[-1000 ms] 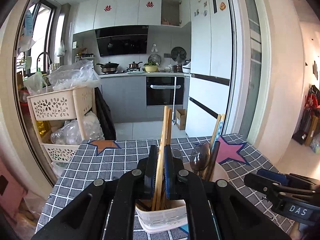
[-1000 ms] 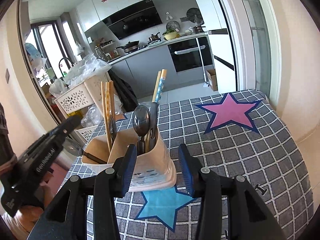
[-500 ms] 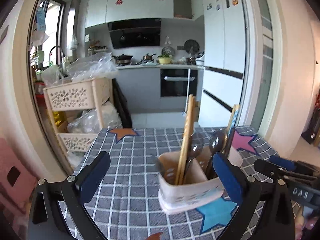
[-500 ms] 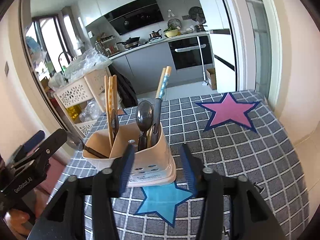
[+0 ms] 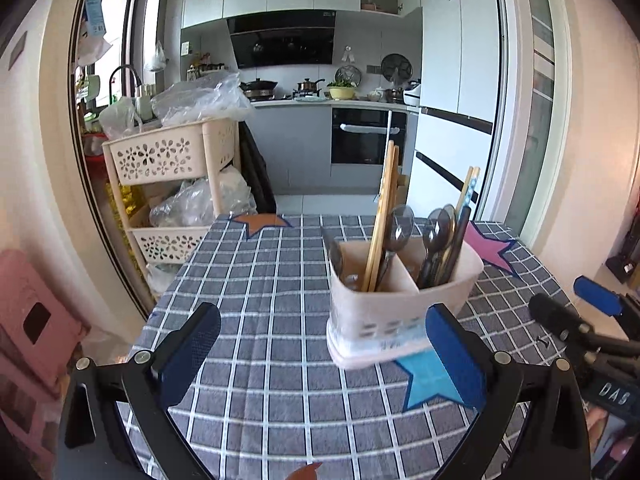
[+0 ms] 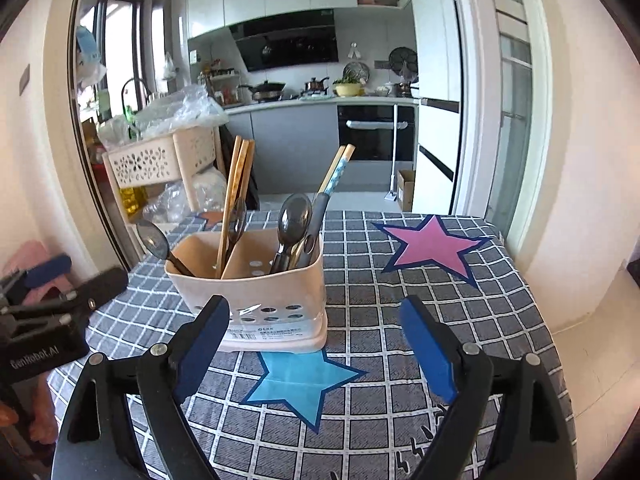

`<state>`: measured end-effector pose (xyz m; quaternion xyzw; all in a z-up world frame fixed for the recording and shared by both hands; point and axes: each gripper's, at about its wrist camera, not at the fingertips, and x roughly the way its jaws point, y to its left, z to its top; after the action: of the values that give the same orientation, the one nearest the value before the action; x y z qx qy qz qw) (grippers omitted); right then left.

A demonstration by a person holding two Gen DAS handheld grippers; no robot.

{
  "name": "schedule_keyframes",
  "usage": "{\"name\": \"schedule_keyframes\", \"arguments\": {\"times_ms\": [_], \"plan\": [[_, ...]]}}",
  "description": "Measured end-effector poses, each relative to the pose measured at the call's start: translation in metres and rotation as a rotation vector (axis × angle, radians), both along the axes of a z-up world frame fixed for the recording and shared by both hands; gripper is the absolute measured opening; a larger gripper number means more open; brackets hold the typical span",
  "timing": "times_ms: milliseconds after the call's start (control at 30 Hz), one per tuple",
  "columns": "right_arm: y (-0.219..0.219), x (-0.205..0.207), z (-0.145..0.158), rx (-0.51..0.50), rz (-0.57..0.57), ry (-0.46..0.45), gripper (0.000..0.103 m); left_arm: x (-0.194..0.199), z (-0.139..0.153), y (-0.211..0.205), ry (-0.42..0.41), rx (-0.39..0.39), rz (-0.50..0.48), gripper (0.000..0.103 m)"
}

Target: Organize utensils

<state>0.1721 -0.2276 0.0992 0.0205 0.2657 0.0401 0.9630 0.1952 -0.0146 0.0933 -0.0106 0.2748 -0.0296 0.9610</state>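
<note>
Kitchen, checked tablecloth (image 5: 260,300) | utensil holder (image 6: 256,292) upright on cloth, wooden chopsticks (image 5: 382,216) and spoons (image 6: 294,216) sorted into compartments | left gripper (image 5: 320,356) wide apart, empty; a second ago clamped on chopsticks | right gripper (image 6: 314,344) opening, empty, drawn back from holder.

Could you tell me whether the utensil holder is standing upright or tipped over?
Upright: the utensil holder sits flat on the tablecloth, its chopsticks and spoons pointing up.
</note>
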Motion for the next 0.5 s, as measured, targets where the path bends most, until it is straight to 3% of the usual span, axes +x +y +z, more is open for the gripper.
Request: {"name": "schedule_keyframes", "arguments": {"times_ms": [267, 500], "plan": [[0.004, -0.033, 0.01, -0.03, -0.031, -0.1, 0.089, -0.032, -0.009, 0.004, 0.008, -0.012, 0.007, 0.103], [0.014, -0.061, -0.009, -0.073, -0.034, -0.089, 0.089, -0.067, -0.027, 0.006, -0.019, -0.003, 0.043, 0.103]]}}
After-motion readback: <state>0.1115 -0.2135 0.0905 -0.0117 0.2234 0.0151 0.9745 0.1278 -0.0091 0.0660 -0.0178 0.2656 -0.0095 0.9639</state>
